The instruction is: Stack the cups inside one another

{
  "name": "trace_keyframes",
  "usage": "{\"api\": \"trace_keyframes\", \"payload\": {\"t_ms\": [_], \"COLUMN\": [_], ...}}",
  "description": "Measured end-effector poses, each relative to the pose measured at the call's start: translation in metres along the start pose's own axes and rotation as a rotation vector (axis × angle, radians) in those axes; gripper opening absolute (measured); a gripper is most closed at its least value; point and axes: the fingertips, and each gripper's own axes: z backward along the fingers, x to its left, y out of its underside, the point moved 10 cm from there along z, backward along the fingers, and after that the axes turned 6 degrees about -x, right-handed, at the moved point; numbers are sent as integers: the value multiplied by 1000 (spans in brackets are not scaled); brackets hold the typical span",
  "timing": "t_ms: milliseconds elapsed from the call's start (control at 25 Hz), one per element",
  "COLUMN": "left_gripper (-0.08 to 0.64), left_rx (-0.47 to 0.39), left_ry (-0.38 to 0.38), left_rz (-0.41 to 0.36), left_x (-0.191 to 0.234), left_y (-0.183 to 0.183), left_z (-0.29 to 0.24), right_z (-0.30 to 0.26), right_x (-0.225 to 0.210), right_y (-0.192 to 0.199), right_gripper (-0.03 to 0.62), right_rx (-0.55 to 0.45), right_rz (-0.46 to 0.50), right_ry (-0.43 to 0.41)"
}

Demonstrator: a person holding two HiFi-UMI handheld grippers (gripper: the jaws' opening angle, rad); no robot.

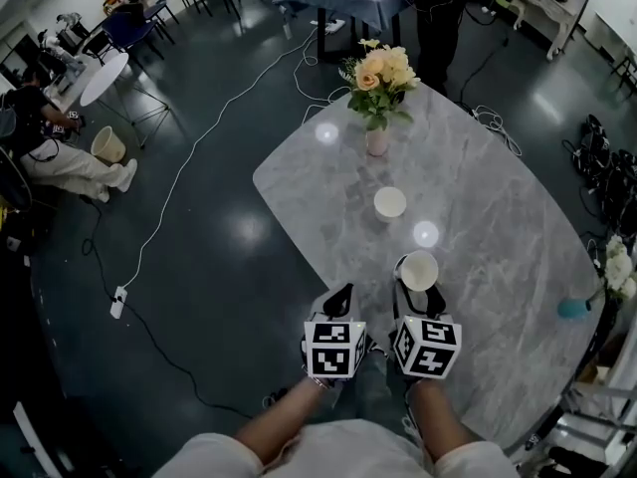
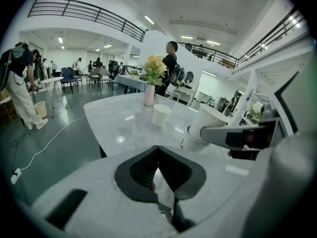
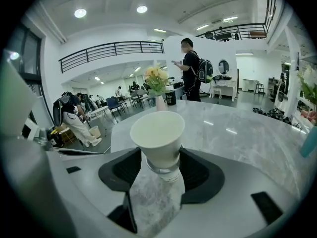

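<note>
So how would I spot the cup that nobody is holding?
Look at the big grey marble table and find the pink vase of yellow flowers at its far end. Just in front of the vase, out in the middle, a white paper cup stands upright on its own. The other white cup is nearer, clamped in the right gripper.

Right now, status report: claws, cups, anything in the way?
Left claw shut, empty. Right claw shut on white cup. Second cup upright on the table, short of the flower vase. Nothing between the cups.
</note>
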Motion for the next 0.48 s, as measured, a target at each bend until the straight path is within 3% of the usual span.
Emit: {"api": "trace_keyframes", "payload": {"t_ms": [480], "left_gripper": [-5], "left_rx": [11], "left_ry": [-4], "left_rz": [-3], "left_x": [2], "left_y": [-1], "left_z": [-5], "right_z": [-6], "right_x": [-1], "right_y": [3], "right_gripper": [223], "right_rx": [11], "right_rz": [-2], "right_ry": [-19]}}
